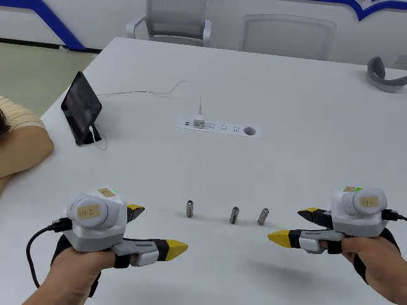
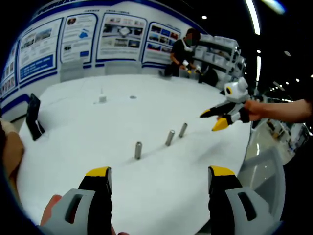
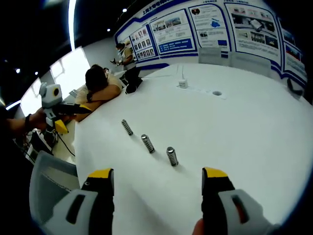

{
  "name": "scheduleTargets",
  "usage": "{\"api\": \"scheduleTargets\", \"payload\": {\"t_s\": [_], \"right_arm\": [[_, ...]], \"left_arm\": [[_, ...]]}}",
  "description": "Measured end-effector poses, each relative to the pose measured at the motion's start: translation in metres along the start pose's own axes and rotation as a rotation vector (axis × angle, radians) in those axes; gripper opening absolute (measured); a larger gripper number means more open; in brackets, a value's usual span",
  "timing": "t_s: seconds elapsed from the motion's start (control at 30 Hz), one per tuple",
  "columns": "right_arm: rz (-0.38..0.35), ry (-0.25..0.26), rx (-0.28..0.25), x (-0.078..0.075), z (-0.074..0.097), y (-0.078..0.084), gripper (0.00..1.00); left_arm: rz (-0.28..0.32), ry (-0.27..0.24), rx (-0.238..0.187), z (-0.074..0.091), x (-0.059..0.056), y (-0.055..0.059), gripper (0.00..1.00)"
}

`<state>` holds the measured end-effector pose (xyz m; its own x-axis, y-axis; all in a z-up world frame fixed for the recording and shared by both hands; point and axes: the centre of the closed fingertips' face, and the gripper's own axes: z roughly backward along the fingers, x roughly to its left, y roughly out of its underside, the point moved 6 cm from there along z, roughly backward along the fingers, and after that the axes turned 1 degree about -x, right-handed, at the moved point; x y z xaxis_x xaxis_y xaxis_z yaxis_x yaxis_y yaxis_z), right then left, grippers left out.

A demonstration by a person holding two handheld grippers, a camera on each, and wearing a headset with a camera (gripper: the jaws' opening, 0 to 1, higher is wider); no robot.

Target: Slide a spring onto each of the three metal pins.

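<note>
Three short upright metal pins stand in a row on the white table, left (image 1: 189, 208), middle (image 1: 234, 215) and right (image 1: 263, 216). Each looks coiled, with a spring around it, clearest in the right gripper view (image 3: 127, 127) (image 3: 147, 143) (image 3: 171, 156). In the left gripper view the same row (image 2: 138, 150) (image 2: 169, 137) (image 2: 183, 129) reads as plain grey posts. My left gripper (image 1: 163, 227) (image 2: 160, 172) hovers open and empty to the left of the row. My right gripper (image 1: 285, 225) (image 3: 156, 174) is open and empty to the right of it. Both point inward.
A white power strip (image 1: 219, 128) with a plugged cable lies beyond the pins. A dark tablet (image 1: 81, 107) stands at the far left. A person's arm (image 1: 19, 136) rests on the left table edge. Chairs (image 1: 175, 22) line the far side, with a grey headset band (image 1: 385, 75) far right.
</note>
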<state>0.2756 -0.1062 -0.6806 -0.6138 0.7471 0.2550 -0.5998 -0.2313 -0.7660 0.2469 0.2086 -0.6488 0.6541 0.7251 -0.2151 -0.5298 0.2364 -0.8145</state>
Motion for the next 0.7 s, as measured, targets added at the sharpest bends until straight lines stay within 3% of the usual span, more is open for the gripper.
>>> {"api": "scheduleTargets", "payload": {"t_s": [0.13,0.47,0.7], "right_arm": [[-0.035,0.0,-0.04,0.008,0.006,0.002,0.79],[-0.04,0.009,-0.056,0.028,0.014,0.014,0.85],[-0.051,0.022,-0.067,0.032,0.017,0.017,0.87]], "left_arm": [[0.018,0.011,-0.001,-0.001,0.003,0.0,0.84],[0.039,0.022,-0.016,-0.001,0.006,0.0,0.85],[0.038,0.023,-0.019,0.003,0.008,0.001,0.83]]}}
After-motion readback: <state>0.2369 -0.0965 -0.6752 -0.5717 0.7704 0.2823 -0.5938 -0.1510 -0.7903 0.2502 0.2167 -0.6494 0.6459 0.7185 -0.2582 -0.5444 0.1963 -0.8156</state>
